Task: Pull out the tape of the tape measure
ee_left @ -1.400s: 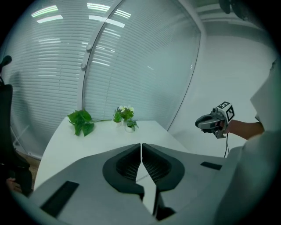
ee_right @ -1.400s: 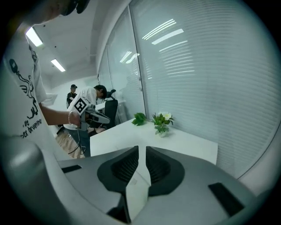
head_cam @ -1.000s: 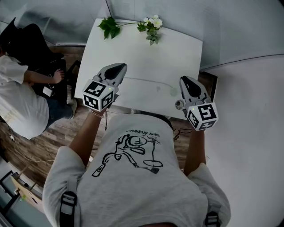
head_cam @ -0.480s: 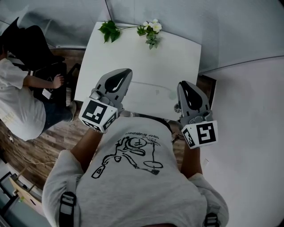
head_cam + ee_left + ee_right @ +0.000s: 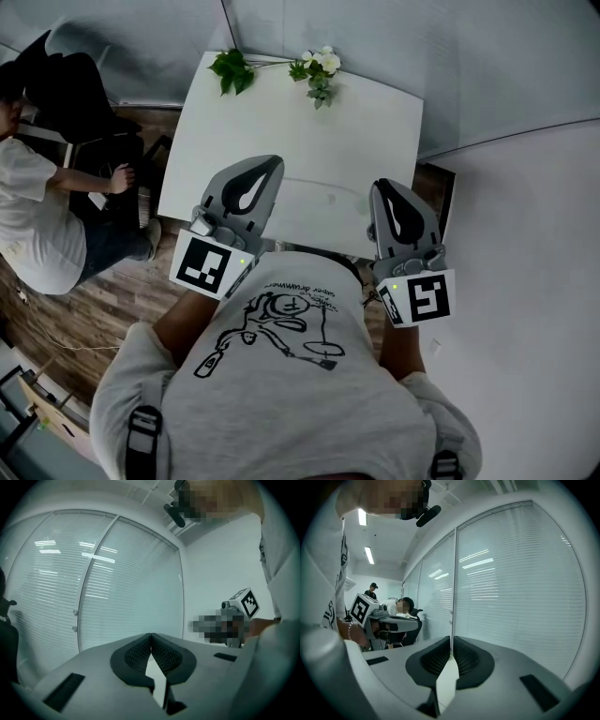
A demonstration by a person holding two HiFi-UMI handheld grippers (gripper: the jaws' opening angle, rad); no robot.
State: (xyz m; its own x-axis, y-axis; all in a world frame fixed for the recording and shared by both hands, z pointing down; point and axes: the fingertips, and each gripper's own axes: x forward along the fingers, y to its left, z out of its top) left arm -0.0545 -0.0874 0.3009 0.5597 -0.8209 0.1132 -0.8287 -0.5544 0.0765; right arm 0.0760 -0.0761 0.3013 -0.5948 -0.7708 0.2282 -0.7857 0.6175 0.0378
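Head view: left claw (image 5: 270, 165) and right claw (image 5: 382, 187) held level before chest, side by side, well apart, over near edge of desk (image 5: 309, 122). Left gripper view: jaws tip to tip, nothing between them. Right gripper view: same story, pads meeting at tips, empty. Blinds (image 5: 511, 573) straight ahead of right claw. Flowers (image 5: 321, 64) at far desk edge, well beyond both claws. Tape measure: cannot make it out in any view; neither claw grips it.

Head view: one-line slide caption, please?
Shut, empty left tongs and right tongs held over a white table bearing flowers.
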